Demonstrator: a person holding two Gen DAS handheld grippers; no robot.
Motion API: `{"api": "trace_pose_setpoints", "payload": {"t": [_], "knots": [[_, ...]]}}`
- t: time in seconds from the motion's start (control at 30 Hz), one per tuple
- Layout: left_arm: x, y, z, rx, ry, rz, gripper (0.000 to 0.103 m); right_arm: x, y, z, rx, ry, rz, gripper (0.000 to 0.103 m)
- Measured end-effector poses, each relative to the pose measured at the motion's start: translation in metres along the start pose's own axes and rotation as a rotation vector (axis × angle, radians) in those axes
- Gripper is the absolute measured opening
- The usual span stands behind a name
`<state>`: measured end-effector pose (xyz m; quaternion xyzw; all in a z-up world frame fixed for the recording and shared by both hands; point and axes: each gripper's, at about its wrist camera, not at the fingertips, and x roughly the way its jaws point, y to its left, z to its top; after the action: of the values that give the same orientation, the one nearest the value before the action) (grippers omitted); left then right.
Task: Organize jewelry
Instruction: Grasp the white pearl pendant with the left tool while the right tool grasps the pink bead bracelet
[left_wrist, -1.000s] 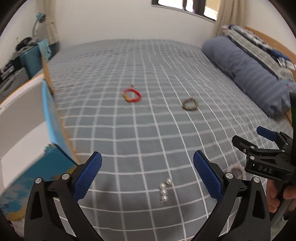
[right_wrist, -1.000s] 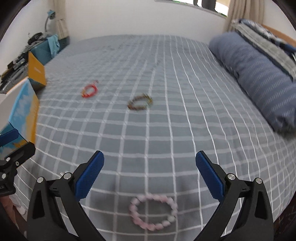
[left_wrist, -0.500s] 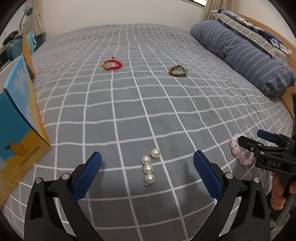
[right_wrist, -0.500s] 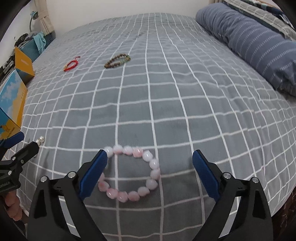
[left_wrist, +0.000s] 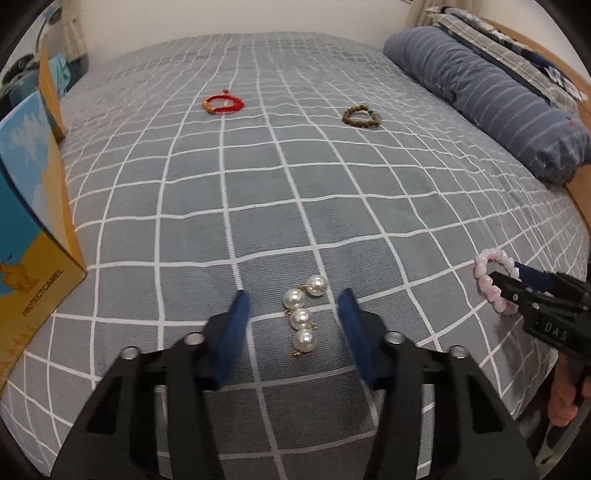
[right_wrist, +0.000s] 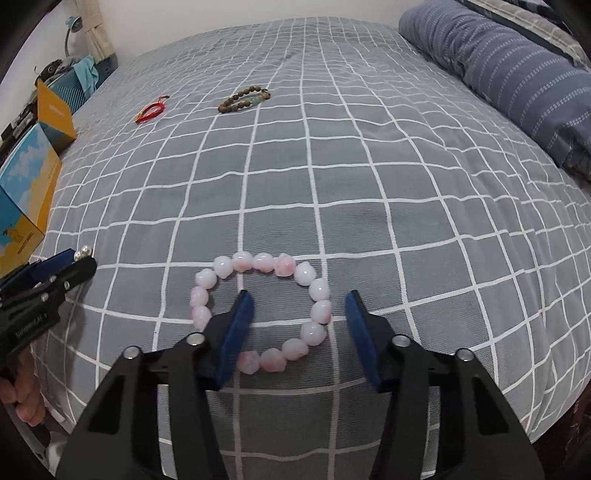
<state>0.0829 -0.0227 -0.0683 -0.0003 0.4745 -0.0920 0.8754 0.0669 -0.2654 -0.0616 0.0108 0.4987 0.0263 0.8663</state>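
Several white pearl pieces (left_wrist: 302, 317) lie in a row on the grey checked bedspread, between the blue pads of my left gripper (left_wrist: 294, 314), which is open and partly closed in around them. A pink bead bracelet (right_wrist: 266, 310) lies flat on the bedspread; my right gripper (right_wrist: 298, 315) is open, with its right side between the pads and the left pad inside the ring. The bracelet also shows in the left wrist view (left_wrist: 495, 282). Farther up the bed lie a red cord bracelet (left_wrist: 222, 103) and a brown bead bracelet (left_wrist: 361, 115).
A blue and yellow cardboard box (left_wrist: 29, 206) stands at the bed's left edge, with an orange box (right_wrist: 55, 110) behind it. A blue striped duvet roll (left_wrist: 487, 92) lies along the right side. The bed's front edge is just below both grippers.
Both grippers have moved down and forward onto their pieces, and both pairs of jaws have narrowed: the left around the pearls, the right around the pink bracelet's right side.
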Motion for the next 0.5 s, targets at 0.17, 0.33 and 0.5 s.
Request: {"api": "trace_pose_setpoints", "payload": {"t": [0.17,0.33,0.5], "knots": [[-0.0014,0.0020,0.0006,-0.005,0.010,0.006,0.014,-0.0016,0.0047,-0.0002,-0.012,-0.005,-0.014,0.028],[-0.0058,0.0030,0.0018,-0.009,0.016,0.002,0.011,-0.0073,0.0046,0.0018,-0.014,-0.004,-0.023,0.011],[-0.0099,0.0008,0.0024,0.000,0.013,0.003,0.011,-0.0088,0.0024,0.0040,-0.003,-0.002,-0.017,0.011]]}}
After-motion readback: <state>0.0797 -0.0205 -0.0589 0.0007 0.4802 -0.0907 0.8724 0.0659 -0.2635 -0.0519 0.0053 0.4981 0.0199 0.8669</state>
